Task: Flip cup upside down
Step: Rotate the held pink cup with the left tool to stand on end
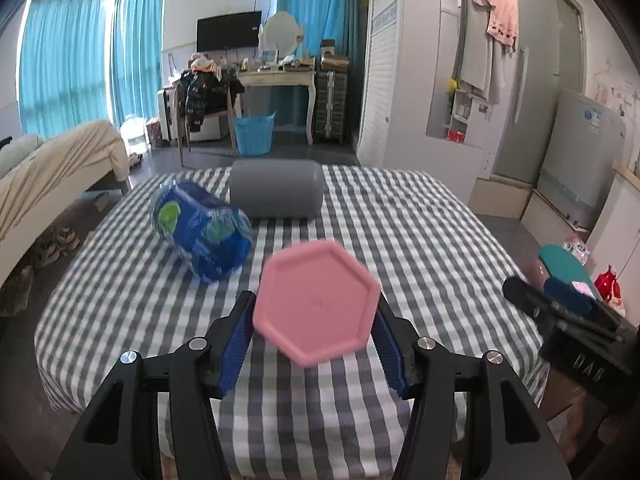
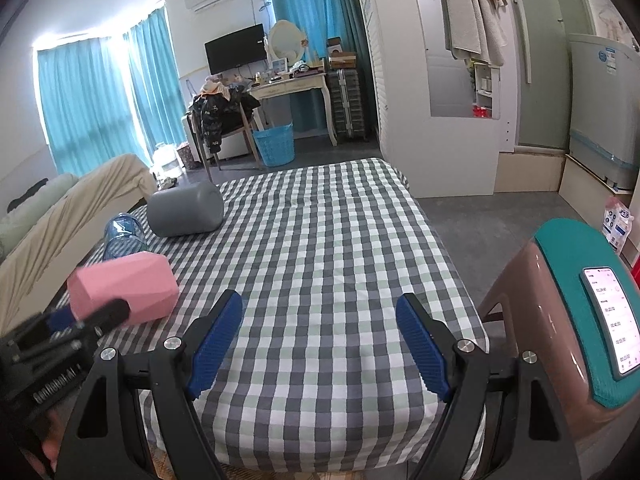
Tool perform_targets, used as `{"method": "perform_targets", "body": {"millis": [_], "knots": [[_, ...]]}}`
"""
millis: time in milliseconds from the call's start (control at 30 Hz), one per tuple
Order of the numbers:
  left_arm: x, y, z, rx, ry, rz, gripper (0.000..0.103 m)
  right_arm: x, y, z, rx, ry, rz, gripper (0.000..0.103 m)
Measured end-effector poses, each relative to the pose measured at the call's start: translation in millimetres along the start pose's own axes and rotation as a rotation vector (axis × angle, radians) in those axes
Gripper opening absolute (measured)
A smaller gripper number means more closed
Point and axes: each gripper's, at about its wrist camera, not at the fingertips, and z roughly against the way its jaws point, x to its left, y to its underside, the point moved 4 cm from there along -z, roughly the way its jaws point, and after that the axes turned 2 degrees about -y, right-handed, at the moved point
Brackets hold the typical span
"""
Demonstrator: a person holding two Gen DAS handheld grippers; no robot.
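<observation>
Left gripper [image 1: 316, 320] clamps pink cup [image 1: 317, 305], lifted sideways off checked cloth [image 1: 400, 220] — mid-flip. Right gripper [image 2: 320, 344] open, idle. Next — finish turn, set rim down.

A bed in grey-white checked sheet [image 1: 400, 240] is carrying a grey cylindrical bolster [image 1: 276, 188] and a blue plastic-wrapped bundle [image 1: 202, 232].

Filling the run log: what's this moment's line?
left gripper: shut on pink cup, lifted sideways | right gripper: open, idle | checked cloth
</observation>
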Motion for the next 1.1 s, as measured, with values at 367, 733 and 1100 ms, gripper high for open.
{"method": "perform_targets", "body": {"millis": [367,733,1100], "knots": [[2.4,-7.4,-12.4,0.030,0.008,-0.011,0.058,0.9,2.1,-6.8,0.017,0.002,-0.004,0.079],[2.5,-13.1,-31.6,0.031,0.000,-0.054,0.060,1.0,4.9,-7.7,0.023,0.003,-0.005,0.079],[-1.2,5.0,-60.8,0.081,0.022,-0.070,0.077,2.5,7.2,-15.3,0.047,-0.001,-0.004,0.079]]}}
